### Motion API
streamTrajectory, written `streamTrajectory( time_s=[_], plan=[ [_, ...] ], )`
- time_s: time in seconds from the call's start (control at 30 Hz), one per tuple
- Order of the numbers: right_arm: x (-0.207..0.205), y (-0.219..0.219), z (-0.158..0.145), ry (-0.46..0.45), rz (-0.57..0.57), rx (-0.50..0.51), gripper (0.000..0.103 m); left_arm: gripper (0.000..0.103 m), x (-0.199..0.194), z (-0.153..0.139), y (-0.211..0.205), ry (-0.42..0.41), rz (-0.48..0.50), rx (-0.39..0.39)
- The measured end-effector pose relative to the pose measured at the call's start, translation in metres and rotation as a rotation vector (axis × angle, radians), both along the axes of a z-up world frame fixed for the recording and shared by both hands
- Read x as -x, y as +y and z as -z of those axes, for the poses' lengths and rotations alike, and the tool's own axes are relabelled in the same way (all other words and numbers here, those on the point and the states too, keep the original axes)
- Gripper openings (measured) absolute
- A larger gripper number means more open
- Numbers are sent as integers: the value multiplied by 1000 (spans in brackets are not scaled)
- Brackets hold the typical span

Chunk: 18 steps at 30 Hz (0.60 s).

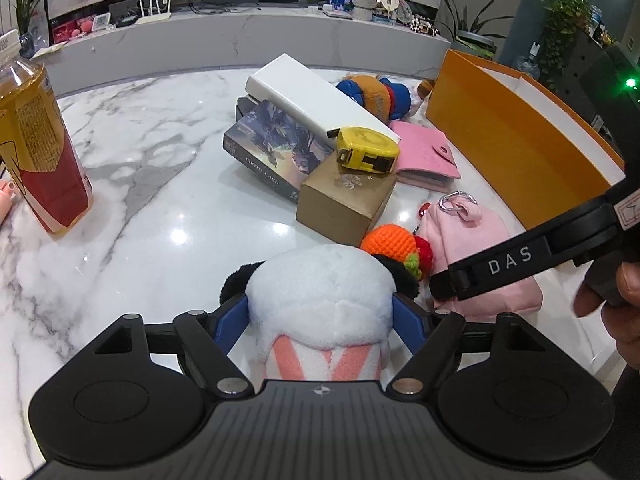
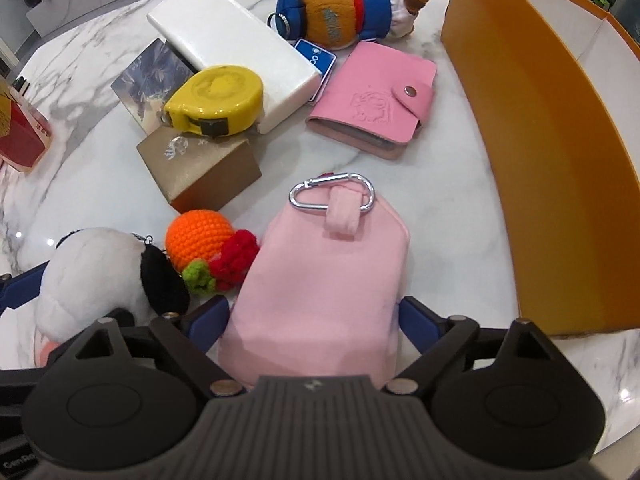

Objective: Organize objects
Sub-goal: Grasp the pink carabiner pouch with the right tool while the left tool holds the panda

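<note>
Both tongs sit over the near edge of the marble worktop (image 2: 460, 152), each straddling a soft item. Left tongs (image 1: 320, 320): jaws wide, blue pads at either side of the white plush (image 1: 320, 292), looking snug against the fur, though I can't tell if they truly press or just flank it. Right tongs (image 2: 314, 320): also wide, the pink pouch (image 2: 320, 280) lying flat between the pads w/ its carabiner (image 2: 332, 192) pointing toward the far edge; pads sit just beside the fabric, squeeze not confirmed.

The orange crochet charm (image 2: 200, 236) sits between plush and pouch, touching both. Further in, mid-worktop: brown box (image 2: 200, 168) w/ the yellow tape measure (image 2: 216, 100) on top, leaning on a white box (image 2: 228, 44) and a photo-card box (image 1: 276, 148). Pink wallet (image 2: 372, 100) and a bear plush (image 2: 336, 12) lie toward the far right. Orange bin (image 2: 540, 140) stands along the right edge; bottle (image 1: 36, 148) at the left edge.

Step, as I read it: picking up, two items at once, likely bound for the bin. Next move calls for closing firmly on both, since soft stuff compresses and slips, then lifting clear w/o dragging the charm, which may be chained to the plush. The pouch is nearer the bin, so right goes first.
</note>
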State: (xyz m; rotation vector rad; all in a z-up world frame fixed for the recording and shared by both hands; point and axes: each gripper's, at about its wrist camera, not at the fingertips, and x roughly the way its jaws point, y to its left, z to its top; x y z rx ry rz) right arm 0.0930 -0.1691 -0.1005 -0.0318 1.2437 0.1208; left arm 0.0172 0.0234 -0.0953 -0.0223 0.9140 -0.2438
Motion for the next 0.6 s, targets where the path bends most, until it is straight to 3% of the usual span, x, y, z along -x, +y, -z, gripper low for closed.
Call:
streamTrajectory(
  time_s=[0.17, 0.6],
  plan=[
    [-1, 5, -1, -21, -4, 9, 81, 85, -1, -2, 4, 20, -23, 27],
    [12, -1, -16, 9, 21, -136, 62, 83, 7, -23, 7, -19, -8, 7]
  ],
)
